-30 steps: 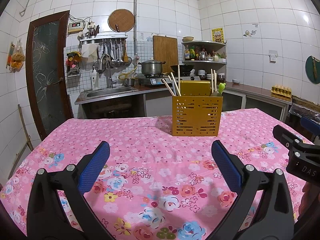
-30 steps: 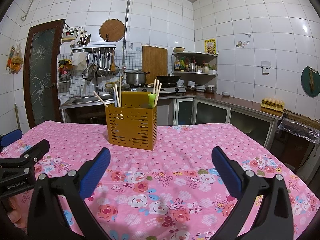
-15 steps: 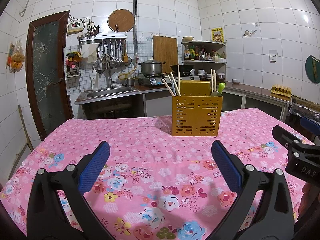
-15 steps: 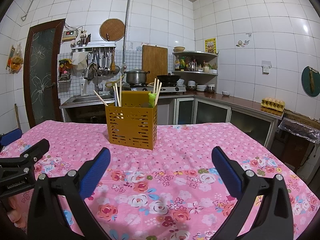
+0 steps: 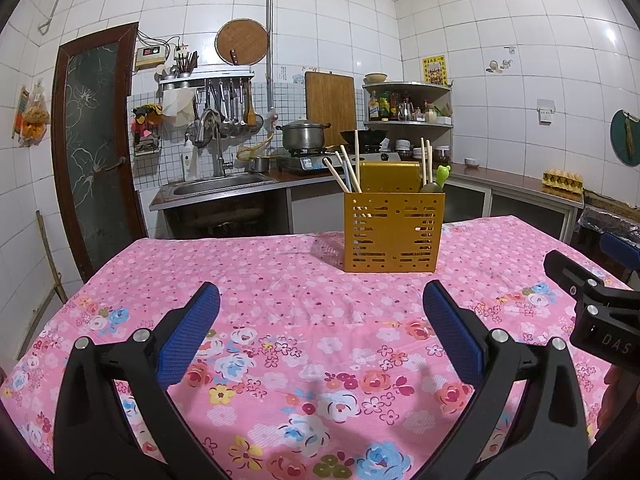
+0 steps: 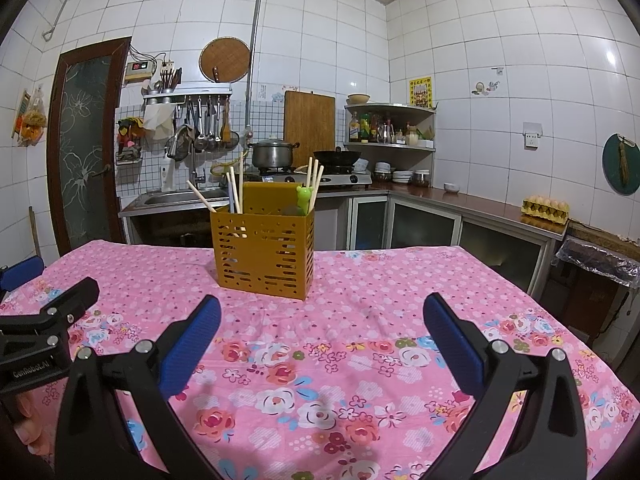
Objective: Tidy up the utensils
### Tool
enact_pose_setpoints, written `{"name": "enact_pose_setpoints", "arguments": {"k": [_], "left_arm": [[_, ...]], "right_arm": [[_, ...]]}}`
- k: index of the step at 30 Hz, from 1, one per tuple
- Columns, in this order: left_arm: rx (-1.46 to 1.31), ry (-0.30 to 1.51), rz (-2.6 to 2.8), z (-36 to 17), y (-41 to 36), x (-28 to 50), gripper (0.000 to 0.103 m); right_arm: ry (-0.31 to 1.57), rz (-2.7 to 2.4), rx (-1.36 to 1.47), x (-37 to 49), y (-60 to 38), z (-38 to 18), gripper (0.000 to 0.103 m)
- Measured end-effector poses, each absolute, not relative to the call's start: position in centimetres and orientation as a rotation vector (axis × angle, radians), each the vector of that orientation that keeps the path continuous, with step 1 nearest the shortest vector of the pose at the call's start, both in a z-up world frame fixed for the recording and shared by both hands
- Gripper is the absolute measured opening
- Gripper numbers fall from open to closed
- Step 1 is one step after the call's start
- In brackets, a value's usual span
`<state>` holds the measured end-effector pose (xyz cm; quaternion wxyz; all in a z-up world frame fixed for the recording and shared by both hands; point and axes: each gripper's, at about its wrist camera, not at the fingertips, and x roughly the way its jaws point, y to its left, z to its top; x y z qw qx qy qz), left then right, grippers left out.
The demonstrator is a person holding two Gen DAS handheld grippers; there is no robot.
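An orange slotted utensil holder (image 5: 394, 232) (image 6: 264, 250) stands upright on the pink floral tablecloth (image 5: 280, 292) (image 6: 380, 292). Wooden chopsticks (image 5: 347, 172) (image 6: 234, 192) lean in its left compartment. More chopsticks and a green-handled utensil (image 5: 440, 174) (image 6: 303, 196) stick out on its right. My left gripper (image 5: 320, 332) hovers open over the cloth, well short of the holder, with nothing between its blue pads. My right gripper (image 6: 320, 332) is likewise open and holds nothing. Each gripper shows at the edge of the other's view.
Behind the table run a sink counter (image 5: 220, 184), a stove with a pot (image 5: 304, 136) and a corner shelf of bottles (image 5: 404, 108). A brown door (image 5: 96, 152) stands at left. An egg tray (image 6: 546, 206) sits on the right counter.
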<state>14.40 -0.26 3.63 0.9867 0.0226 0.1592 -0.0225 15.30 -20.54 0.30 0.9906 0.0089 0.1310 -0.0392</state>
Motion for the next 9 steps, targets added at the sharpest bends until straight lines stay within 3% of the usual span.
{"name": "enact_pose_setpoints", "arguments": {"k": [9], "left_arm": [[0.044,0.323,-0.041,3.68,-0.3,14.43,0.098]], "right_arm": [[0.263,-0.078,0.018,15.32,-20.61,0.18,0.099]]}}
